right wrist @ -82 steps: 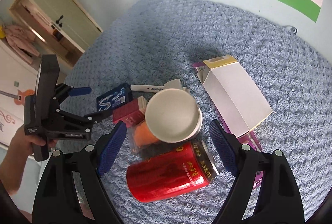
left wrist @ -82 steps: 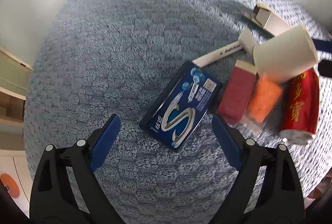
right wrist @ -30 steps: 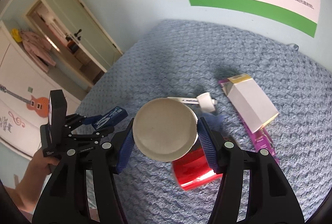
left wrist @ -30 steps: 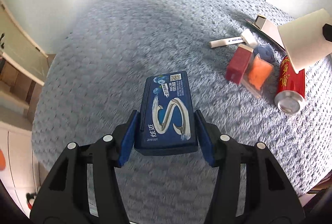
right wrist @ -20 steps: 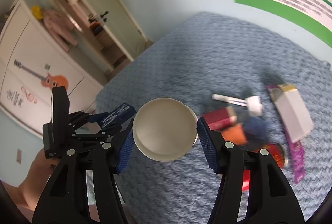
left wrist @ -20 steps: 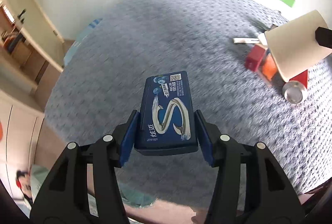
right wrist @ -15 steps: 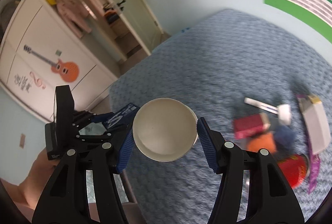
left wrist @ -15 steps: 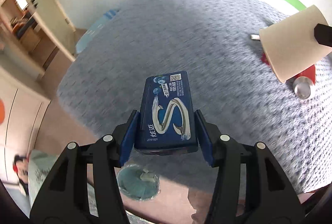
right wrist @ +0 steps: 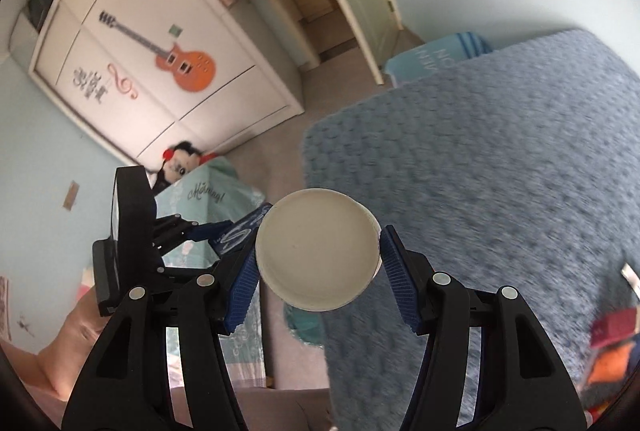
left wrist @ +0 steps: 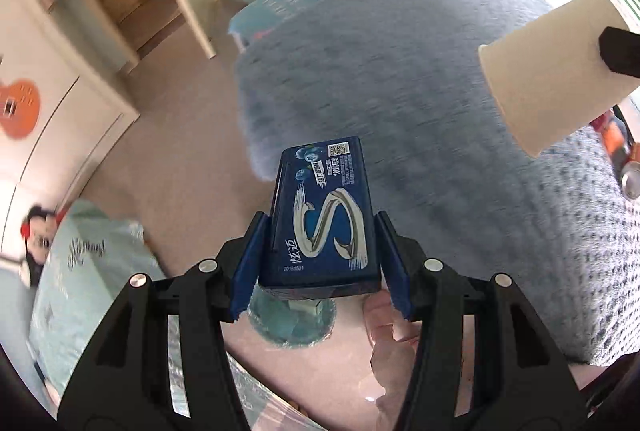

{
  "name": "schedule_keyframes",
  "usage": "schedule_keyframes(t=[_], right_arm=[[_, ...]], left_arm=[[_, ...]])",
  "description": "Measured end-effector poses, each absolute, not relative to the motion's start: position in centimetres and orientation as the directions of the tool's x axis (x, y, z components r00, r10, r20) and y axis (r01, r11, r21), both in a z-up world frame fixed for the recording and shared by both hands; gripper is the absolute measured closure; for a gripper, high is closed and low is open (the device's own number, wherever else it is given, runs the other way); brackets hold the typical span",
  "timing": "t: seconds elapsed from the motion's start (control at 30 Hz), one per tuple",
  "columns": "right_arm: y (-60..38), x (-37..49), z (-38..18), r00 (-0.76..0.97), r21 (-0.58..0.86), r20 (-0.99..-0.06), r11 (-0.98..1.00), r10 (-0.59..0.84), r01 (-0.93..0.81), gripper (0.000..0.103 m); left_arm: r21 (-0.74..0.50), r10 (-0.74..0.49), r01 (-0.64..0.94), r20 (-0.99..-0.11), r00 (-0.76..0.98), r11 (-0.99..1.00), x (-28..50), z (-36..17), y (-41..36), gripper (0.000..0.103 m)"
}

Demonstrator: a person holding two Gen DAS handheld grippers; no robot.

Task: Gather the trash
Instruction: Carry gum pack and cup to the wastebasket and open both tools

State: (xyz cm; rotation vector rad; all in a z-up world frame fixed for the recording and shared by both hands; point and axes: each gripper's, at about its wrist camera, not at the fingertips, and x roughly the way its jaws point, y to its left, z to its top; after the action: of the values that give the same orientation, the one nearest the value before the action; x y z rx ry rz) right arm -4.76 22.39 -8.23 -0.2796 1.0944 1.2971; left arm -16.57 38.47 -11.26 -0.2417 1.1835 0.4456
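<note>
Left hand-held gripper (left wrist: 320, 263) clenched on blue gum box (left wrist: 324, 215), held over floor just past the bed (left wrist: 440, 71) edge; teal bin (left wrist: 292, 323) w/ scrap inside sits right below it. Right hand-held gripper (right wrist: 318, 271) grasps white paper cup (right wrist: 317, 255), base toward cam, beside the left one. Farther off on bed: red can (left wrist: 632, 179), red and orange wrappers (right wrist: 612, 343). Wardrobe (right wrist: 152, 43) w/ guitar sticker at back.

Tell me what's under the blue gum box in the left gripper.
Below the blue gum box sits a teal bin on the floor, with a pale scrap inside. The box covers the rest of the bin's opening.
</note>
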Motion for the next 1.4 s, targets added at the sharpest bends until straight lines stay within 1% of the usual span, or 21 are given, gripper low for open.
schedule_keyframes(t=[0.27, 0.47, 0.67, 0.93, 1.4], right_arm=[[29.6, -10.0, -11.0, -0.267, 0.406, -0.797, 0.155, 0.541, -0.901, 0.044], [33.8, -14.5, -13.2, -0.354, 0.415, -0.819, 0.041, 0.451, -0.909, 0.044], [36.5, -18.0, -15.7, -0.407, 0.425, -0.838, -0.033, 0.365, -0.905, 0.044], [38.8, -21.2, -18.7, -0.418, 0.415, -0.868, -0.071, 0.269, -0.907, 0.044], [41.3, -24.6, -24.1, -0.413, 0.406, -0.903, -0.075, 0.121, -0.911, 0.044]], left_arm=[[0.034, 0.217, -0.591, -0.946, 0.241, 0.806, -21.8, -13.6, 42.0, 0.052], [0.008, 0.188, -0.684, -0.964, 0.189, 0.729, -26.1, -16.0, 43.7, 0.052], [-0.016, 0.158, -0.763, -0.975, 0.155, 0.646, -30.0, -17.8, 44.7, 0.052], [-0.025, 0.105, -0.82, -0.989, 0.104, 0.572, -33.3, -20.5, 45.4, 0.052], [-0.056, -0.002, -0.856, -0.998, 0.064, 0.514, -35.6, -25.3, 46.0, 0.052]])
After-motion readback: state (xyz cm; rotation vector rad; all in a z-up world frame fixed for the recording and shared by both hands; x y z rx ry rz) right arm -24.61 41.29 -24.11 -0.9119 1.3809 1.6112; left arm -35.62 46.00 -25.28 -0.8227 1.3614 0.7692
